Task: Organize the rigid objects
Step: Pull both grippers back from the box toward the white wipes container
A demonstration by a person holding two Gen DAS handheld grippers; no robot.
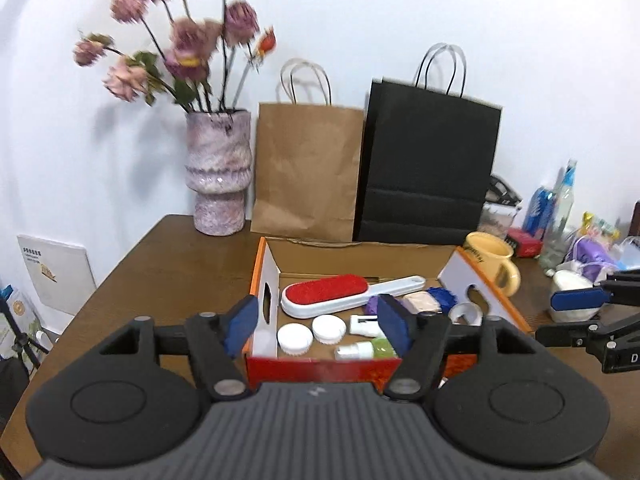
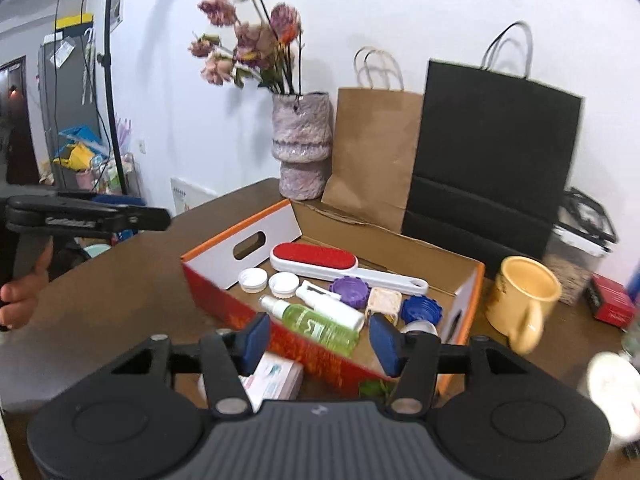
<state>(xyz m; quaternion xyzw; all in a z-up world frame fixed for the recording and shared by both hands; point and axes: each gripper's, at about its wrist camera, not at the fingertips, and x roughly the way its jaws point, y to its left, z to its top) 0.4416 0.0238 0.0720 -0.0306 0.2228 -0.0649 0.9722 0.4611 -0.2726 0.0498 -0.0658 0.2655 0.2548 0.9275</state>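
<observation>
An open cardboard box [image 1: 328,370] [image 2: 312,354] with orange-red sides sits on the brown table. It holds a red-and-white lint brush [image 1: 332,292] [image 2: 320,260], two white caps [image 1: 295,338] [image 2: 253,280], a green spray bottle [image 2: 316,322], purple [image 2: 351,291] and blue [image 2: 421,309] lids and other small items. My left gripper [image 1: 316,328] is open and empty over the box's near wall. My right gripper [image 2: 320,340] is open and empty at the box's near edge. It also shows in the left wrist view [image 1: 576,312].
A yellow mug [image 1: 494,266] [image 2: 524,300] stands right of the box. A small white carton [image 2: 276,376] lies before the box. A flower vase [image 1: 218,172], a brown bag [image 1: 306,172] and a black bag [image 1: 428,176] stand behind. Bottles and clutter [image 1: 560,216] sit far right.
</observation>
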